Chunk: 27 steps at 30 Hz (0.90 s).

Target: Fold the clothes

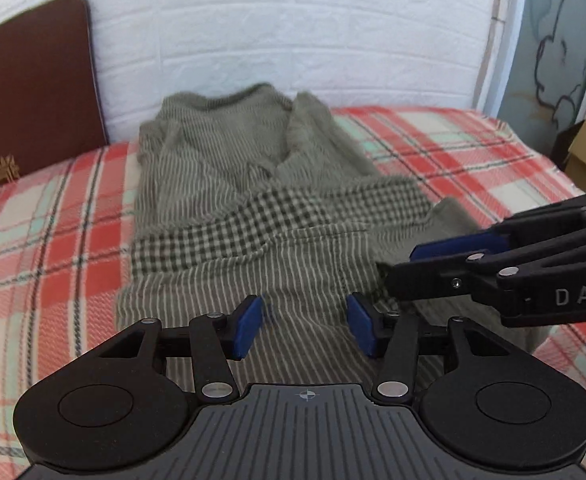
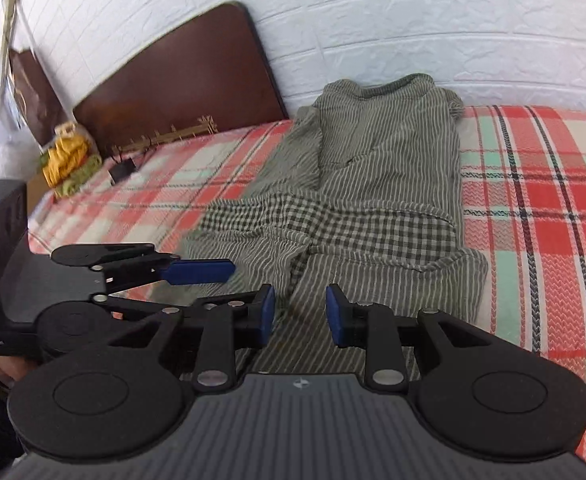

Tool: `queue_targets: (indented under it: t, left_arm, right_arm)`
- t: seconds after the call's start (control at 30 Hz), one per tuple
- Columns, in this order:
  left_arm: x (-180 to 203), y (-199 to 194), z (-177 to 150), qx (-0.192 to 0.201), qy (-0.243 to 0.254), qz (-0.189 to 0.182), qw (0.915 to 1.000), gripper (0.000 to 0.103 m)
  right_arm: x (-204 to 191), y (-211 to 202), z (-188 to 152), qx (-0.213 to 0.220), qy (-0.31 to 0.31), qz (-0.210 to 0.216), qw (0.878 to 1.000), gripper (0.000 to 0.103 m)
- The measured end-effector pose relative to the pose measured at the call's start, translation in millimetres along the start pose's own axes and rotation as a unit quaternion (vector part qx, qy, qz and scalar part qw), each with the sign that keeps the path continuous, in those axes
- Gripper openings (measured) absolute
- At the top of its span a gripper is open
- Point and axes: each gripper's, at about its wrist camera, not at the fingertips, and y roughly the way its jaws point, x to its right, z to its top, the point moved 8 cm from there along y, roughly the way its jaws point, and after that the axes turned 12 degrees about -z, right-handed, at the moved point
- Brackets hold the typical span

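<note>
Closest to my left wrist camera, my left gripper [image 1: 305, 326] stands about half open just above the near hem of the garment [image 1: 253, 200], blue pads [image 1: 249, 328] apart with striped cloth showing in the gap; I see no pinch on the fabric. From the right edge of that view my right gripper [image 1: 397, 264] reaches in, its tips at a bunched edge of the same cloth, though I cannot tell whether it has hold of it. Seen from my right wrist camera, the right gripper [image 2: 300, 314] is narrowly open over the hem with nothing pressed between its fingers, and the left gripper [image 2: 213, 280] enters from the left, just beside it, one blue pad level over the cloth. Beyond both tools the grey-green striped garment [image 2: 385, 184] lies lengthwise on the bed [image 2: 541, 184], a checked band folded across its middle and its collar towards the wall. Under it spreads a red, cream and mint plaid cover. At the far end a dark brown headboard [image 2: 181, 88] leans against a white brick-pattern wall [image 2: 453, 32], with a yellow and green bundle [image 2: 67, 156] near the bed's far left corner
</note>
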Motion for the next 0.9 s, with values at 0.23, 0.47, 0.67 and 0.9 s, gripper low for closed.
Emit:
queue_targets:
  t: [0.23,0.47,0.67,0.9]
  left_arm:
    - [-3,-9,-2,0.025,-0.006,-0.008,0.9996,0.067]
    - [-18,-5,20,0.034,-0.043,-0.018,0.9984,0.07]
    - [-19,9,7,0.037,-0.039,-0.019,0.9984,0.074]
    - [-49,-38,9,0.087,-0.127,-0.028,0.9877,0.076]
  right_arm:
    - [6,17,-3,-0.014,0.003,-0.025,1.0,0.021]
    - [18,4,5,-0.005,0.064,0.001,0.998,0.004]
    - [6,-32,21,0.056,0.085,0.038,0.994,0.003]
    - [-12,-4,24,0.03,0.07,0.039,0.996,0.003]
